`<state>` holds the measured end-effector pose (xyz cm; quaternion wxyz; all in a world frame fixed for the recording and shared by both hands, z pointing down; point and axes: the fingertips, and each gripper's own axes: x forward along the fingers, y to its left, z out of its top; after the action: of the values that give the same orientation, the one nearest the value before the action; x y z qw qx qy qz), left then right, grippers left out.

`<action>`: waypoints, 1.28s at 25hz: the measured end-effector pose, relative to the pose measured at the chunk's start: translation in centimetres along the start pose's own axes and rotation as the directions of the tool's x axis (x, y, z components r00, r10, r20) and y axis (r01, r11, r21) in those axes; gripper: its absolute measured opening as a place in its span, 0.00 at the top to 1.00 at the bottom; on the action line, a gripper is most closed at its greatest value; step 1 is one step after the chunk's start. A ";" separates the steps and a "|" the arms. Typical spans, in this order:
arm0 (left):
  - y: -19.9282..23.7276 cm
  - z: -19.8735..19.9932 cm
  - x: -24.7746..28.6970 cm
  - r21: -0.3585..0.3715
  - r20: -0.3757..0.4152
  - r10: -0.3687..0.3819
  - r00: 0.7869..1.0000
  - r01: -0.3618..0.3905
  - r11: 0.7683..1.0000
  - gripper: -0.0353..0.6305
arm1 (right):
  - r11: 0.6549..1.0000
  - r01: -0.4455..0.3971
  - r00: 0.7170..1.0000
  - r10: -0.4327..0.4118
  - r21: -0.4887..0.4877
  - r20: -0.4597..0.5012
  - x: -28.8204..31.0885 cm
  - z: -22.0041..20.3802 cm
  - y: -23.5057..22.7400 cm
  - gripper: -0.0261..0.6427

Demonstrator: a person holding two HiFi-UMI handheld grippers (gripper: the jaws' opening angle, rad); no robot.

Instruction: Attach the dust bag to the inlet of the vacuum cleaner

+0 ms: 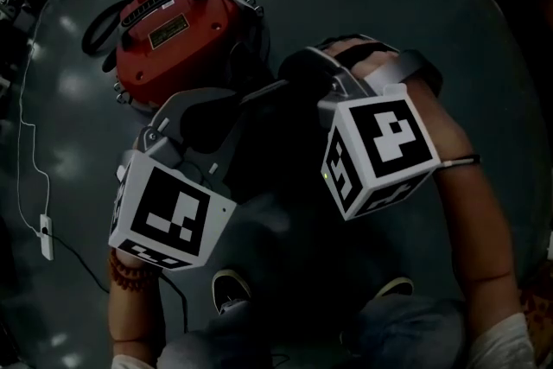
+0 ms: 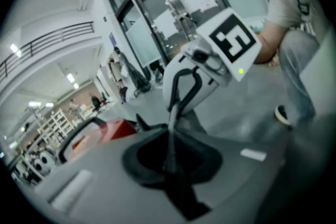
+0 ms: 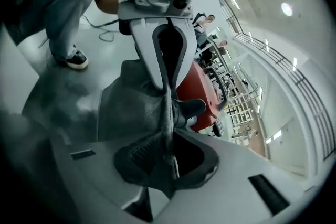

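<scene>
On the dark floor in front of the person, the red vacuum cleaner is lying, and a black hose is curving beside it. Nearer to the person, the two grippers are facing each other and are sharing one piece of fabric between them.

The left gripper is pressing its jaws almost fully together on a thin edge of the dust bag. In the left gripper view this edge is showing only as a narrow grey strip, which is running up toward the other gripper. The right gripper is also clamping the bag. Its jaws are standing slightly apart because a thicker fold of the dark grey cloth is sitting between the pads.

The bag is hanging in the air between the grippers, just beside the vacuum cleaner. I cannot tell whether it is touching it. In the right gripper view a black tube-like part is sticking out of the red body right behind the bag; I cannot tell if this is the inlet.

The person's shoes are standing below the grippers, and a white plug box with a cable is lying at the left.
</scene>
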<state>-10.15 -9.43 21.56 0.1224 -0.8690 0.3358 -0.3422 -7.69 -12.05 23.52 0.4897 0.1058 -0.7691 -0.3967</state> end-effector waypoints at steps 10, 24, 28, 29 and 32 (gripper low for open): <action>-0.2 -0.6 -0.1 0.069 -0.059 0.064 0.996 -0.060 0.996 0.89 | 0.999 0.040 0.999 -0.041 -0.022 -0.029 0.4 0.1 -0.2 0.88; 0.6 -0.6 0.6 0.077 -0.029 0.057 0.998 -0.055 0.996 0.89 | 0.998 0.064 0.997 -0.063 0.005 -0.035 0.6 -0.3 -0.6 0.88; 0.1 -1.4 0.0 0.006 -0.012 0.053 0.999 -0.053 0.999 0.89 | 0.978 0.137 0.985 -0.151 -0.158 -0.082 0.5 0.8 -1.1 0.87; 0.1 -1.4 0.0 0.008 -0.013 0.059 0.998 -0.059 0.998 0.89 | 0.977 0.142 0.985 -0.156 -0.162 -0.078 0.6 0.8 -1.1 0.88; 0.3 -1.3 0.2 0.074 -0.041 0.091 0.995 -0.088 0.993 0.89 | 0.986 0.143 0.988 -0.148 -0.084 -0.046 0.7 0.4 -1.0 0.88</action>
<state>-11.03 -9.82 22.46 0.1614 -0.8404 0.3646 -0.3672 -8.63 -12.91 23.20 0.4831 0.1521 -0.7297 -0.4594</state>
